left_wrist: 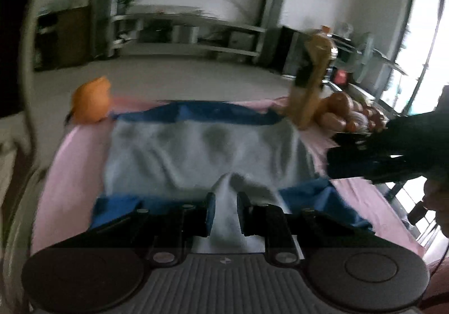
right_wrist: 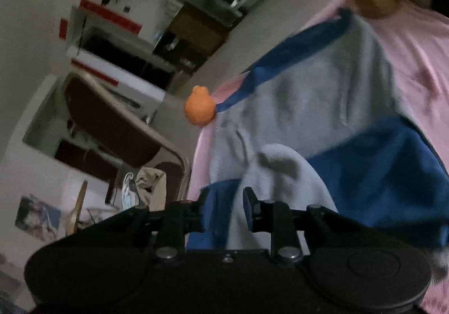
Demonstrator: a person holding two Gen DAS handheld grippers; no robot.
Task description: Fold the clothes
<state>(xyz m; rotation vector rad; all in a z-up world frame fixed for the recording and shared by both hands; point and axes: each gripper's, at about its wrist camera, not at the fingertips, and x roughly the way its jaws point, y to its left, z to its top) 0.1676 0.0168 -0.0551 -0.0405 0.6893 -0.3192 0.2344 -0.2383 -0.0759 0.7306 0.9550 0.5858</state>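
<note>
- Pinching a raised ridge of the grey-and-blue garment [left_wrist: 196, 145], the left gripper [left_wrist: 226, 213] has its fingers [left_wrist: 209, 214] narrowed to a small gap with grey cloth bunched between them; judged clenched on the fabric.
- The right gripper [right_wrist: 224, 208] holds its fingers [right_wrist: 251, 208] a little wider, with a grey fold and a blue panel between them; grip looks light, and contact on the left finger is hard to confirm.
- Garment lies spread on the pink-covered desk [left_wrist: 73, 151], blue band at 12 o'clock, blue panels nearest the grippers at 6 o'clock.
- Risk: only a thin ridge is held, so lifting may let one layer slide out, leaving the fold crooked.
- Risk: the pink cover may be caught with the garment and drag.
- Risk: the orange object [left_wrist: 91, 102] at 10 o'clock touches the blue band; pulling cloth could roll it off the edge.
- Risk: the tan bottle [left_wrist: 310, 81] and the pile of fruit [left_wrist: 345, 112] at 2 o'clock stand just beside the hem; a wide sweep could tip them.
- Both views are motion-blurred, so fine contact is uncertain.
</note>
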